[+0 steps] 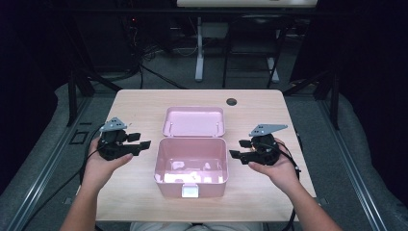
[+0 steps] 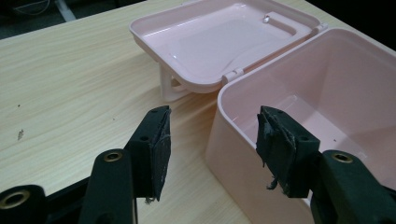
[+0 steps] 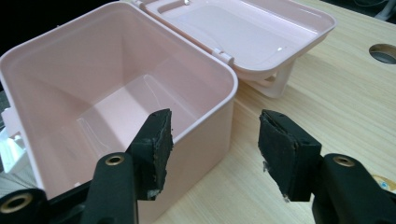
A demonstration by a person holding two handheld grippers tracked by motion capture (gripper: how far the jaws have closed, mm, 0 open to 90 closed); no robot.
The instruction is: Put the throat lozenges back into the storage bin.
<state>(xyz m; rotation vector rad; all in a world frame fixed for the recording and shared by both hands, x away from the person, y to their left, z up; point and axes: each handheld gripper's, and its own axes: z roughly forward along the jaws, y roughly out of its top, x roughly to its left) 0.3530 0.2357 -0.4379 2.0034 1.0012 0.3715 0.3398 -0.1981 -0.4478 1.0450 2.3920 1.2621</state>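
An open pink box (image 1: 168,185) stands in the middle of the wooden table (image 1: 134,103), its lid (image 1: 194,121) laid back flat behind it. The inside of the box (image 3: 60,79) looks empty. My left gripper (image 1: 143,140) hovers just left of the box, pointing at its side wall, jaws open with nothing gripped. My right gripper (image 1: 237,148) mirrors it just right of the box, also open. In the left gripper view the left gripper (image 2: 212,144) frames the box's near wall (image 2: 233,154) and the lid (image 2: 224,42). In the right gripper view the right gripper (image 3: 215,144) faces the box's corner.
A white latch (image 1: 190,191) sits on the box's front wall. A round cable hole (image 1: 231,101) lies near the table's far edge. Bare tabletop spreads to both sides of the box. Stands and cables fill the dark floor beyond the table.
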